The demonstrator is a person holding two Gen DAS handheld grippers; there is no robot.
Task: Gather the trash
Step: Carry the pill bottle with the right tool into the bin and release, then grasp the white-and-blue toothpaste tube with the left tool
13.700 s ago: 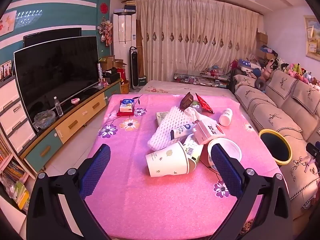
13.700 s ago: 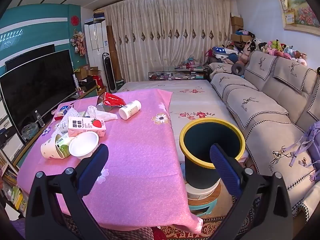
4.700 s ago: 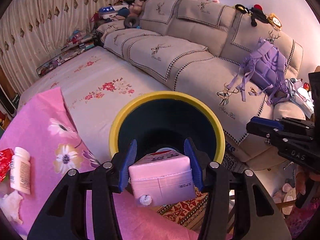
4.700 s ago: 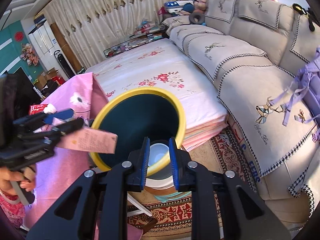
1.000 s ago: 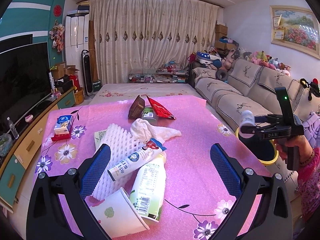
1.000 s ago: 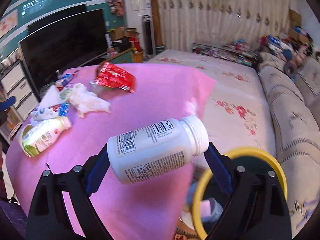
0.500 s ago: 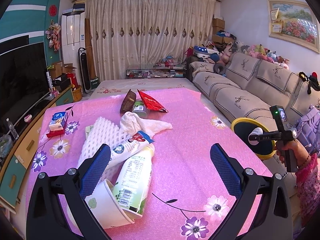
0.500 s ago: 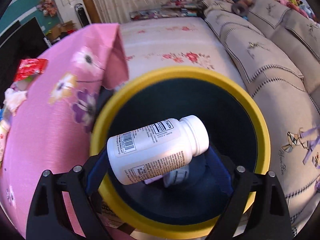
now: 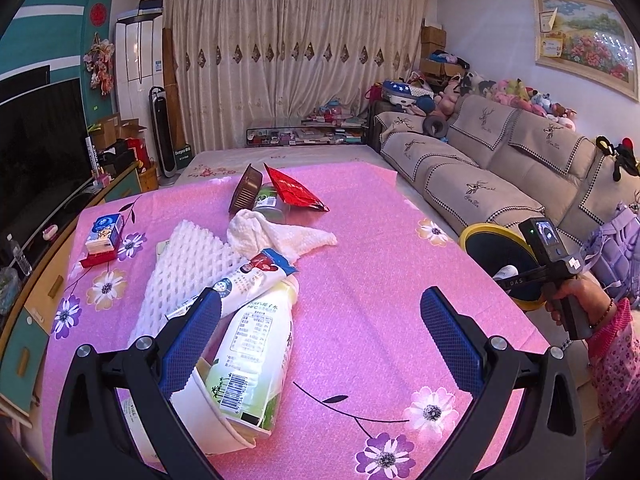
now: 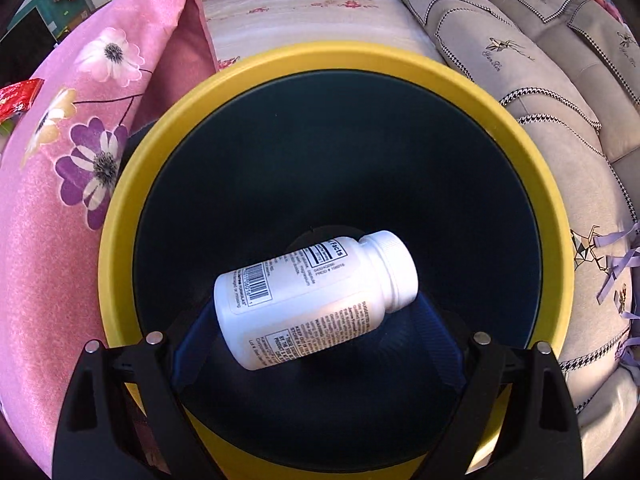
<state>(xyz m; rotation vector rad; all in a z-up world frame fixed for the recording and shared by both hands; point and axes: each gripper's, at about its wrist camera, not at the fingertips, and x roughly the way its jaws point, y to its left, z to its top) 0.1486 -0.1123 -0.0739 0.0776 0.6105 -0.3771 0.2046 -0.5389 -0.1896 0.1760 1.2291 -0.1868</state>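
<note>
Left wrist view: the left claw point(image 9: 320, 334) hangs over the near part of the bench point(image 9: 360, 264), which is covered in a pink flowered cloth. Its two blue pads stand wide apart and released, pressing on nothing. The left pad sits against the near end of a trash pile: a green-and-white juice bottle point(image 9: 256, 356) lying on its side with its base inside a tipped paper cup point(image 9: 208, 412), a squeezed tube point(image 9: 248, 276) lying across the bottle's neck, and a white foam fruit net point(image 9: 188, 268) to the left. Just beyond lie a crumpled white tissue point(image 9: 276, 236), a small green-labelled jar point(image 9: 269, 202), a brown ribbed tray point(image 9: 245, 194) standing on edge, and a red snack wrapper point(image 9: 296, 194). A small blue carton point(image 9: 105, 232) sits at the far left of the bench. At the right edge, a hand point(image 9: 574, 298) in a pink patterned sleeve holds the right claw point(image 9: 510, 274) over a yellow-rimmed trash bin point(image 9: 476, 232) beside the sofa point(image 9: 500, 168).

Right wrist view: the right claw point(image 10: 316, 320) points steeply down into the mouth of the trash bin point(image 10: 548, 208), its dark inside filling most of the view. A white pill bottle point(image 10: 316, 296) with a printed label and barcode lies crosswise between the pads, cap to the right, the claw clenched on it with the pads set wide. The bottle is over the bin's opening, inside the ring of the yellow rim. The pink cloth hangs at the left, the sofa lies to the right.
</note>
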